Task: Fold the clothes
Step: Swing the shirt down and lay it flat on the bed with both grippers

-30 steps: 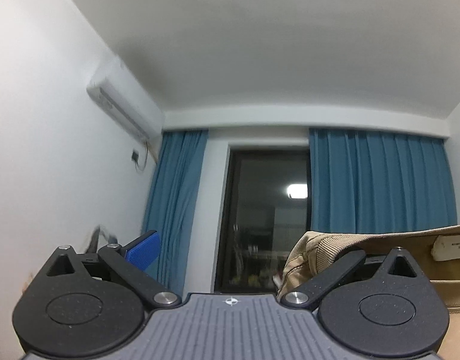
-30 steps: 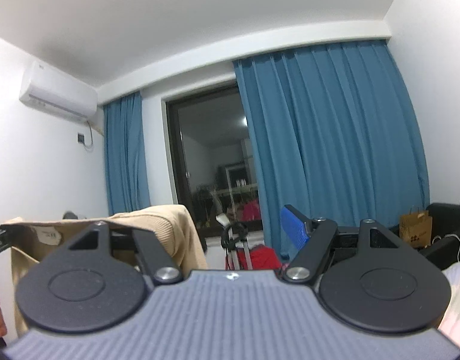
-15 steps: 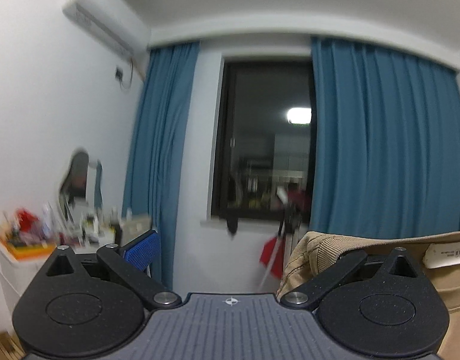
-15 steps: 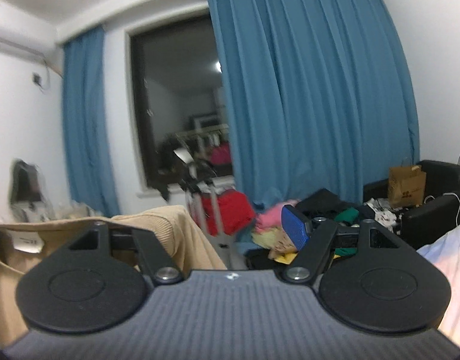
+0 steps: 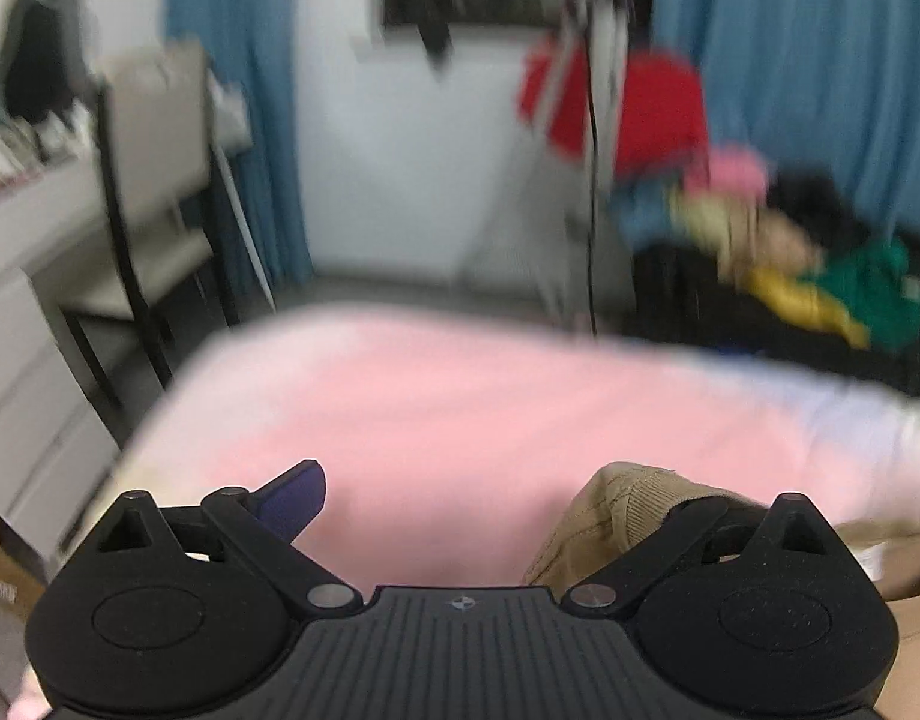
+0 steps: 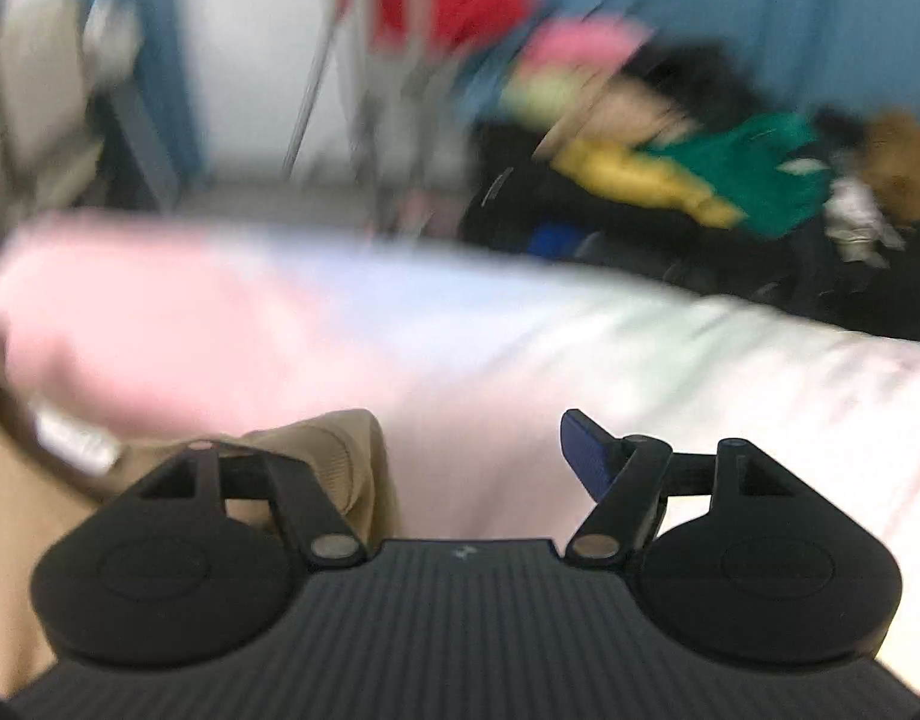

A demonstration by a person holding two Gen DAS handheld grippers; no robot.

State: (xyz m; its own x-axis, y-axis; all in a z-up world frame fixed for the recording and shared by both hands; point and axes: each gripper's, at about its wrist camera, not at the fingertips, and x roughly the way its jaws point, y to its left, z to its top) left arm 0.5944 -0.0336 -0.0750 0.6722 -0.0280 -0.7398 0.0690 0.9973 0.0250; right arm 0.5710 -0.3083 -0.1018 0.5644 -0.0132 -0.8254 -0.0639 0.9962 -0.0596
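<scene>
One tan corduroy garment (image 5: 610, 510) hangs between the two grippers, just above the bed (image 5: 460, 408). In the left wrist view it is draped over the right-hand finger of the left gripper (image 5: 460, 498), hiding that fingertip. A white label (image 5: 874, 558) shows on the cloth at the right edge. The other finger's blue pad (image 5: 294, 498) stands bare and well apart from the cloth, with pink bedding visible in the gap. So these jaws are spread wide and do not pinch the garment, which only rides on one finger.

The right wrist view mirrors this. The garment (image 6: 339, 456) lies over the left-hand finger of the right gripper (image 6: 460, 450), and its blue pad (image 6: 586, 450) on the far side is clear of the cloth. These jaws are likewise released, with bed showing between them. The cloth spreads down and left out of the picture, a white label (image 6: 69, 444) on it.

The bed (image 6: 580, 348) is pink on its left part and pale white to the right. Beyond its far edge, on the right, lies a blurred pile of clothes (image 5: 790, 252) in pink, yellow, green and black. A red piece (image 5: 658, 114) hangs on a rack above the pile. Blue curtains (image 5: 820, 60) hang behind, and a chair (image 5: 147, 180) stands at the left by a white wall. Both views are smeared with motion blur.
</scene>
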